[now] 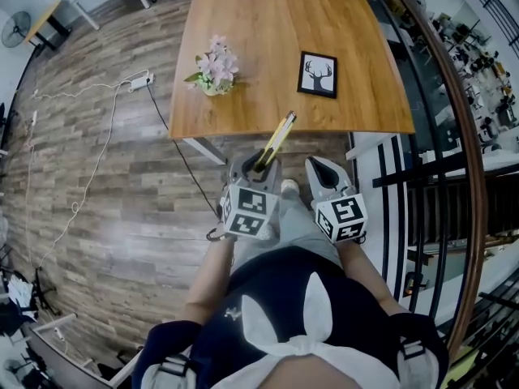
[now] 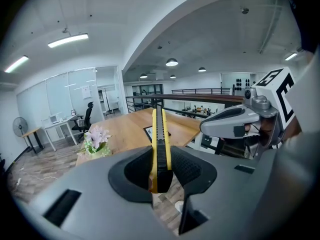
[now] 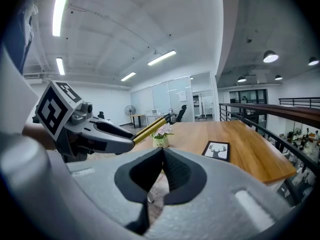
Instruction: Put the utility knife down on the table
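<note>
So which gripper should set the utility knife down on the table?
Left. The left gripper is shut on the utility knife, which points toward the table just ahead; the right gripper is shut and empty beside it.

Flower pot (image 1: 214,69), framed deer picture (image 1: 318,74)

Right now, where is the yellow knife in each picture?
Head view: knife in the middle, sticking out of the left gripper, tip at the table's near edge.
Left gripper view: knife dead centre, upright between the jaws.
Right gripper view: knife left of centre, pointing toward the flowers.
Shared landmark: the flowers on the table, in all three views.
</note>
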`<state>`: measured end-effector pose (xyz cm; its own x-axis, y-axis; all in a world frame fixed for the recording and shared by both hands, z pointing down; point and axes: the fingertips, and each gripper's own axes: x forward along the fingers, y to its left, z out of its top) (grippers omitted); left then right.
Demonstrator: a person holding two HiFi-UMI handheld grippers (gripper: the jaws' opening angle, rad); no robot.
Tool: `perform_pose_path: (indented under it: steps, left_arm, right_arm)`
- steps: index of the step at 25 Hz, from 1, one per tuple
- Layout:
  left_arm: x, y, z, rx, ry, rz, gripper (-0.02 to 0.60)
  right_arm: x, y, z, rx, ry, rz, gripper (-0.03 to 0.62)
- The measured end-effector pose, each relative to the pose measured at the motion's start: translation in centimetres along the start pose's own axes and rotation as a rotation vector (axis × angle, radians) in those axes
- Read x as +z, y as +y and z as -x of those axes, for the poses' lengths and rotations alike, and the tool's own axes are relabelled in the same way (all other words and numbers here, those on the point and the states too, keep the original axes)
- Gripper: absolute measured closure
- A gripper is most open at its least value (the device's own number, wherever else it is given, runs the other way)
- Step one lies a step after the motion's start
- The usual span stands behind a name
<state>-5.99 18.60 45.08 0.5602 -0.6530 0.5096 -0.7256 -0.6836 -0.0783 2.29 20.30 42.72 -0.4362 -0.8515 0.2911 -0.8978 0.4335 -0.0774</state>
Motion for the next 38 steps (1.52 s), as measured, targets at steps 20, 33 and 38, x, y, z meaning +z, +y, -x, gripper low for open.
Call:
perform_pose_path:
  steps: [20, 33, 38]
  left_arm:
    - [7.1, 9.8, -11.7, 0.109, 0.017, 0.031, 0.456]
    - [8.8, 12.3, -15.8, 0.195, 0.009, 0.079, 0.456]
    - [8.7, 13.0, -15.9, 0.224, 0.013, 0.097, 0.456]
  right_arm:
    - [5.6, -10.4, -13.1, 0.107, 0.0, 0.02, 0.595]
    - [6.9, -14.2, -17.0, 0.181, -0.016, 0.038, 0.595]
    - [6.7, -14.4, -17.6, 0.203, -0.01, 0.035, 0.595]
